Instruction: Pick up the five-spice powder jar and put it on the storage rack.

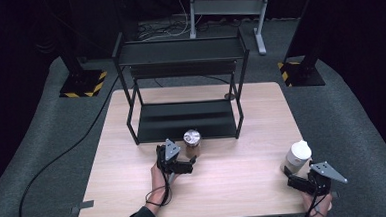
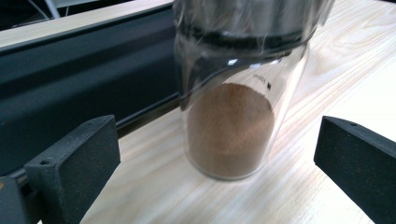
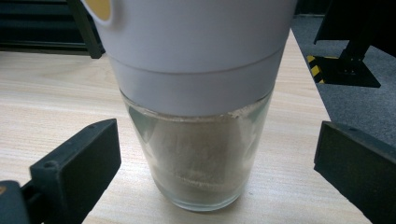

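Spice jars are the things in hand, one before each hand-held gripper.

High view: a glass jar of brown powder [image 1: 192,142] with a metal lid stands upright on the tabletop [image 1: 135,181], just in front of the black shelf rack [image 1: 184,121]. The left hand-held gripper [image 1: 193,161] sits just beside it. Near the right edge stands a white-capped glass jar [image 1: 297,157], with the right hand-held gripper [image 1: 287,175] close by.

Left gripper view: the brown-powder jar [image 2: 231,130] stands between widely parted jaws, touching neither. The jar is tall and narrow, so an off-centre closing would likely tip it against the rack or slide it away. Its lid is cut off at the top, and glare blurs the glass.

Right gripper view: the white-capped jar [image 3: 201,158] holds pale powder, again between parted jaws, untouched. It stands near the tabletop's edge, so a push could send it off. Its cap top is cut off, and whether the cap is fastened cannot be told.
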Available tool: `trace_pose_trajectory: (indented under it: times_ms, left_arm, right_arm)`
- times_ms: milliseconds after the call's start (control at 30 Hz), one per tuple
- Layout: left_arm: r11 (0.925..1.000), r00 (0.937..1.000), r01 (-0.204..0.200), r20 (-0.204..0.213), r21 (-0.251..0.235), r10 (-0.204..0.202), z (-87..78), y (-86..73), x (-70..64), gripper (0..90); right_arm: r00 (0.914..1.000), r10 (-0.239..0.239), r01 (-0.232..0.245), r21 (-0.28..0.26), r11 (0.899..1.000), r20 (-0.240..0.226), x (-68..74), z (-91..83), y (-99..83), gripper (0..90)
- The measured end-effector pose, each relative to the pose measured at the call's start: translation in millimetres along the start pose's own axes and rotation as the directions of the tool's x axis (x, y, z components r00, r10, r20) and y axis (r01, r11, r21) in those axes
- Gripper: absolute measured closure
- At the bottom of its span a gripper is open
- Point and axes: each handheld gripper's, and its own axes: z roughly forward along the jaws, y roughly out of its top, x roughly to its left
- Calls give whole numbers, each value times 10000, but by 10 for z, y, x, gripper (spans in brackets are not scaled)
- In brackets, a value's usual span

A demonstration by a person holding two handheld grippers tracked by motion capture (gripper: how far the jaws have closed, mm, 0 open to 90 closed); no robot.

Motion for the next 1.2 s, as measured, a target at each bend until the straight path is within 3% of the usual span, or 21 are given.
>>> trace_pose_trajectory:
  times_ms: [67,233,733,867,1200]
  left_arm:
    - [9999,9994,-123,326,-106,126,41,5,36,0]
    - [9991,9982,-396,435,-133,401,128,46,39,0]
    - [9989,9975,14,700,-473,19,262,54,118,0]
    - [9988,9974,-232,666,-429,260,313,90,91,0]
    - [9990,9971,-79,759,-439,112,385,118,124,0]
  right_arm:
    - [10000,-8,8,-21,10000,-17,-3,-2,-4,0]
    - [10000,1,-1,-76,10000,-19,-3,-7,-13,0]
    - [10000,-47,47,-61,10000,-1,4,-5,-11,0]
    - [10000,-36,36,-70,10000,-1,3,-6,-13,0]
    - [10000,-63,62,-110,9999,-9,4,-9,-20,0]
